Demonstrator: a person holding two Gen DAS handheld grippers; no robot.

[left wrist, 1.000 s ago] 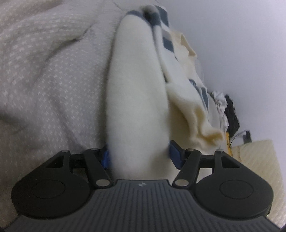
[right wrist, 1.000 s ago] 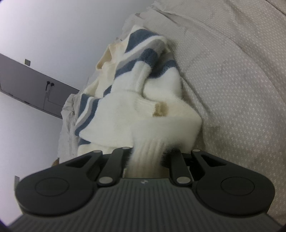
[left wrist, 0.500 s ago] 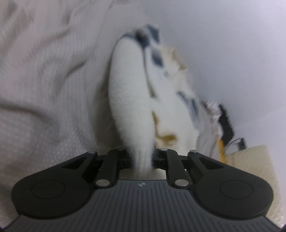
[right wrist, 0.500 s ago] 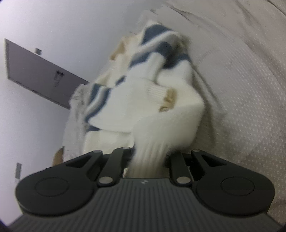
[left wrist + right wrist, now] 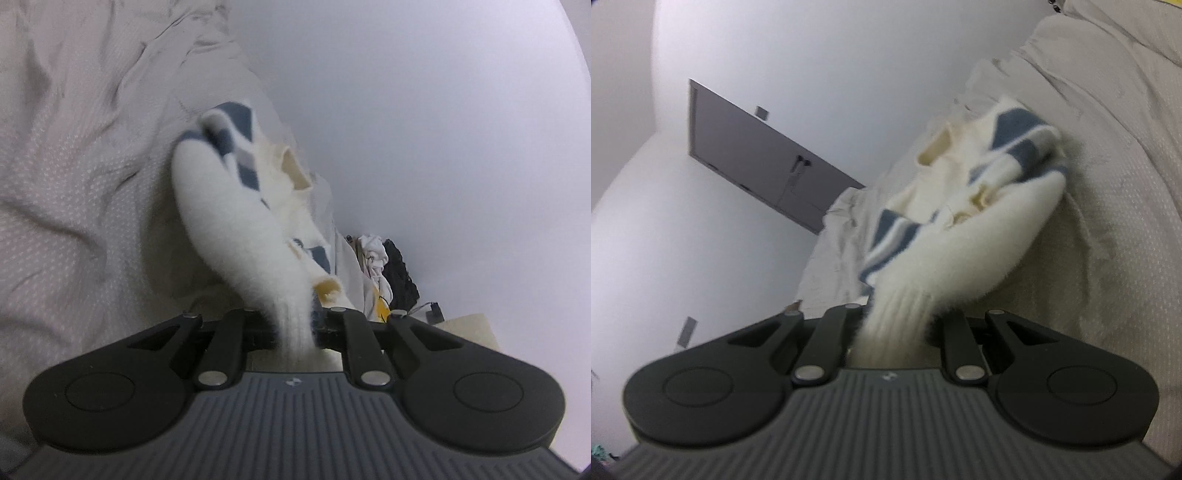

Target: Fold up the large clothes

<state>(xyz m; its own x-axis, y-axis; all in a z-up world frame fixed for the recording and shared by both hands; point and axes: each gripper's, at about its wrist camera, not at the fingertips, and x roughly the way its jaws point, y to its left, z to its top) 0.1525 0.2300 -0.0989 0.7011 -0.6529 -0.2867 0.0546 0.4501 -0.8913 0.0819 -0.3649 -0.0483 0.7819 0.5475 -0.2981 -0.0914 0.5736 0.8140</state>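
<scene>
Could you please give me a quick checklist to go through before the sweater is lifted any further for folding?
1. Left gripper clamped on the sweater: ok, white knit pinched between the jaws.
2. Right gripper clamped on the sweater: ok, ribbed cuff held.
3. Both held parts are matching sleeves or corners: cannot tell.
4. Sweater hanging free of tangles: not ok, the striped body is bunched on the bedspread.
5. Clothes pile clear of the sweater: cannot tell.

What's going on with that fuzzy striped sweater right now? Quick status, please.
Left gripper and right gripper: jaws shut on sweater. Sweater partly lifted off bedspread. Nothing in the way.
</scene>
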